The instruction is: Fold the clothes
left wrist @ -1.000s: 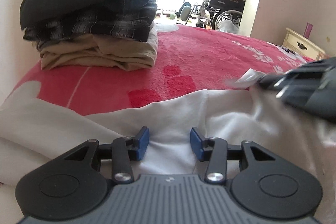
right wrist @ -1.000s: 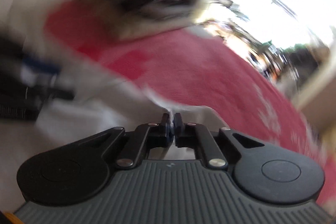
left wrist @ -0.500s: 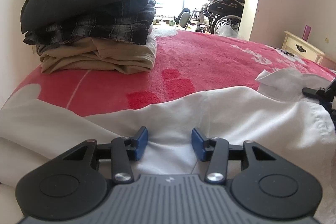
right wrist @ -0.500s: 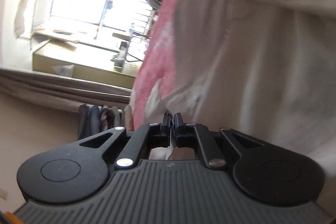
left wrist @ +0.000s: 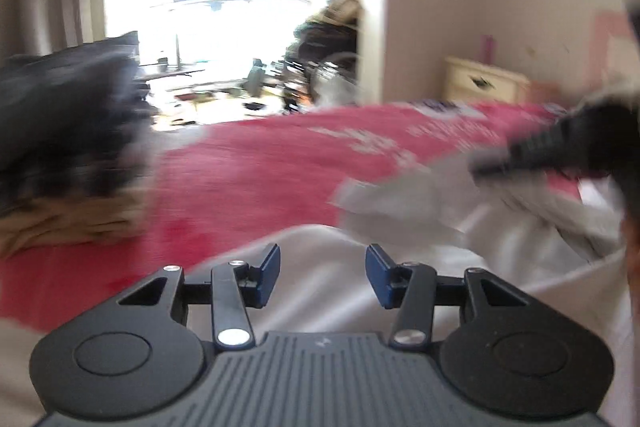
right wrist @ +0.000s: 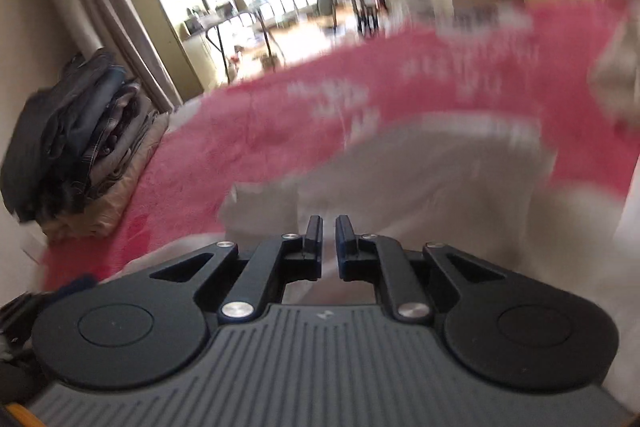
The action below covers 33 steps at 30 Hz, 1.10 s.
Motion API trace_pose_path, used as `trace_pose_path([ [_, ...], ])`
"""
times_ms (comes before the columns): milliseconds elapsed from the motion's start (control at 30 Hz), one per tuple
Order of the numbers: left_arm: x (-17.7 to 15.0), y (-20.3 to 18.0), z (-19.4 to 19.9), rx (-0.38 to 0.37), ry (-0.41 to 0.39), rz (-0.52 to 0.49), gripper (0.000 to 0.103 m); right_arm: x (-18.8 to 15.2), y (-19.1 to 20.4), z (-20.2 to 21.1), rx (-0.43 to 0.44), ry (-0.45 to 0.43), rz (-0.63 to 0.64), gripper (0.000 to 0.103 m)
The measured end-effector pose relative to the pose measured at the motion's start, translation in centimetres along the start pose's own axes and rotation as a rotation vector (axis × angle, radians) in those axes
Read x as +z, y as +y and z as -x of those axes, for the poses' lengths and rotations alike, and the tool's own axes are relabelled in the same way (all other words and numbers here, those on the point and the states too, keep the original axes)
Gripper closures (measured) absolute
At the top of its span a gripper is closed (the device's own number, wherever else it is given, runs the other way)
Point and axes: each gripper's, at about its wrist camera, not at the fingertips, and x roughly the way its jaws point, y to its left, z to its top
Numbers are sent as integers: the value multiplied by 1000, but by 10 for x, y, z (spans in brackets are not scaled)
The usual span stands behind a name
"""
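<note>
At the far left a stack of folded clothes (left wrist: 68, 155), dark pieces on a beige one, lies on the red blanket (left wrist: 256, 183); these look finished. The garment in hand is the white shirt (left wrist: 320, 267), spread over the near part of the blanket and reaching to the right. The left gripper (left wrist: 322, 275) stands about half open above the shirt and holds nothing. Further right, in its own view, the right gripper (right wrist: 328, 239) shows only a narrow gap; its jaws have just been opening, and no cloth is visibly pinched between them. I judge the fold is between two grasps. The next move calls for picking a new edge or corner and closing firmly on it.
</note>
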Motion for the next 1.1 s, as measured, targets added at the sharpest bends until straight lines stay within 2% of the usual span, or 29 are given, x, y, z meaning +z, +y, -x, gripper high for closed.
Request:
trace_pose_path([
  [67, -3, -17, -16, -24, 28, -36, 55, 16, 12, 8, 50, -49, 109, 95],
  [100, -6, -23, -21, -25, 38, -46, 55, 25, 18, 2, 102, -50, 163, 88],
  [133, -9, -28, -26, -26, 49, -56, 55, 30, 29, 0, 168, -35, 239, 76],
  [167, -12, -32, -30, -26, 59, -65, 56, 32, 42, -6, 214, -8, 327, 72],
  [233, -17, -33, -34, -21, 67, -67, 56, 32, 70, -25, 235, 40, 506, 70],
  [300, -20, -31, -36, -17, 68, -66, 55, 26, 86, -43, 227, 73, 661, 72],
  [433, -23, -29, -39, -21, 69, -54, 54, 15, 100, -83, 211, 185, 800, 72],
  [600, -26, -25, -38, -36, 59, -28, 53, 0, 96, -119, 75, 231, 910, 72],
  [667, -27, -23, -39, -39, 56, -21, 52, 3, 91, -114, 81, 198, 838, 83],
  [700, -26, -22, -39, -40, 55, -18, 52, 6, 87, -109, 94, 177, 778, 94],
  [767, -26, -21, -39, -44, 55, -12, 52, 16, 67, -95, 140, 137, 540, 103],
  [833, -27, -20, -39, -48, 54, -6, 52, 27, 29, -82, 193, 109, 206, 103],
  [900, -25, -23, -36, -48, 53, -5, 52, 27, -19, -75, 277, 77, -156, 103],
  [933, -24, -24, -35, -48, 53, -5, 52, 23, -41, -75, 285, 69, -312, 103],
  [1033, -24, -24, -34, -49, 51, -2, 52, 7, -89, -76, 246, 65, -599, 103],
  [1100, -23, -23, -34, -50, 51, 0, 52, 4, -103, -74, 201, 63, -658, 103],
])
